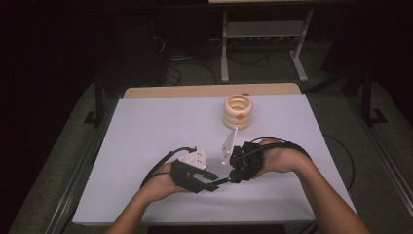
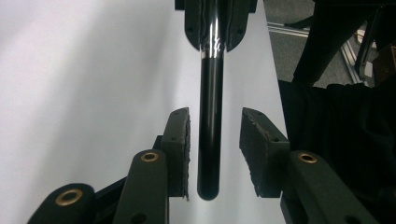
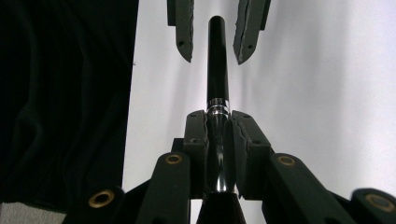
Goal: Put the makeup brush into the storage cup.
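Near the front of the table: your two grippers face each other tip to tip, with a black pen (image 1: 221, 181) bridging them.
Right gripper (image 3: 217, 140): its jaws are pressed together on the pen's shiny end, just below the silver ring.
Left gripper (image 2: 215, 149): jaws spread a little; the pen's rounded end lies between the pads, close to one pad and with a clear gap at the other, so you have no pinch on it there.
Pen: held level above the white table (image 1: 146, 126), running from the right gripper into the left one.
Other things: a stack of cream rings (image 1: 238, 111) with an orange spot stands toward the far edge, well apart from the pen and just beyond your right hand (image 1: 280, 157).
In the way: the stack is the nearest thing to your right gripper; the grey plates on both grippers sit between your hands and it.
Edges: the front edge is near your wrists; dark cloth shows past the table's side in both gripper views.
Open room: you have wide bare surface to the left and far left.
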Tool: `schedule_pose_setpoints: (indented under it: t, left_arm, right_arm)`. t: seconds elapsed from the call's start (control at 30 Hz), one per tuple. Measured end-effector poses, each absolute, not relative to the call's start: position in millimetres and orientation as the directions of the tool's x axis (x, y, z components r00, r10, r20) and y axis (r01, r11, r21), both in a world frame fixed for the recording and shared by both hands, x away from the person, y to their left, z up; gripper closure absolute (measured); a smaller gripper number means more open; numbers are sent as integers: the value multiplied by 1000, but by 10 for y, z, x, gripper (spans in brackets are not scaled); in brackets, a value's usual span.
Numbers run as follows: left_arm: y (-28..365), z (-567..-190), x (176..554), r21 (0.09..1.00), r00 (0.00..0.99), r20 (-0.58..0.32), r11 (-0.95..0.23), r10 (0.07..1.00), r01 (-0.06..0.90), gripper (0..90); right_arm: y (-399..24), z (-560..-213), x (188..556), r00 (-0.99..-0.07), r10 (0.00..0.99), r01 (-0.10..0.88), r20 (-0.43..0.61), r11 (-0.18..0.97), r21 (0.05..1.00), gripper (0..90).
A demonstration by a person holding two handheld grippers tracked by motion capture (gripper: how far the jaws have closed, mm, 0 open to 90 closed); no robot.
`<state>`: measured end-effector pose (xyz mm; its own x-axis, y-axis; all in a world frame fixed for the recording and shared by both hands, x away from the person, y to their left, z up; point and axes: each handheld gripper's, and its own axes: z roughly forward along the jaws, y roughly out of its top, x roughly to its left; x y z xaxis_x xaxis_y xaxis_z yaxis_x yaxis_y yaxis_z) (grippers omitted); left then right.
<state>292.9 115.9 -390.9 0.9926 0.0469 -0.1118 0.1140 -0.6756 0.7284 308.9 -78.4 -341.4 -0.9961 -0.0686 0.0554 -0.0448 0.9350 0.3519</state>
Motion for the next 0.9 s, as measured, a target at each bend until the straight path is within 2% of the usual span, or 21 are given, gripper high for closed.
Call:
schedule_pose_setpoints:
  t: [0.23,0.6,0.67,0.9]
  left_arm:
    - [1122,-3882,2945,711,991,-121,-692,53,124,646]
    - [1042,-3887,2940,714,988,-135,-685,69,146,695]
    - [1038,-3877,2957,701,992,-118,-703,54,122,707]
    - [1009,-3898,2966,701,990,-120,-699,76,139,741]
  right_arm:
    - [-716,-3469,3110,-995,-74,-48,69,944,326,760]
    - [-652,-3462,3128,-994,-89,-62,66,940,336,760]
    - [-640,-3461,3129,-994,-94,-67,64,940,335,760]
    - [-630,-3452,3116,-993,-87,-56,79,944,324,760]
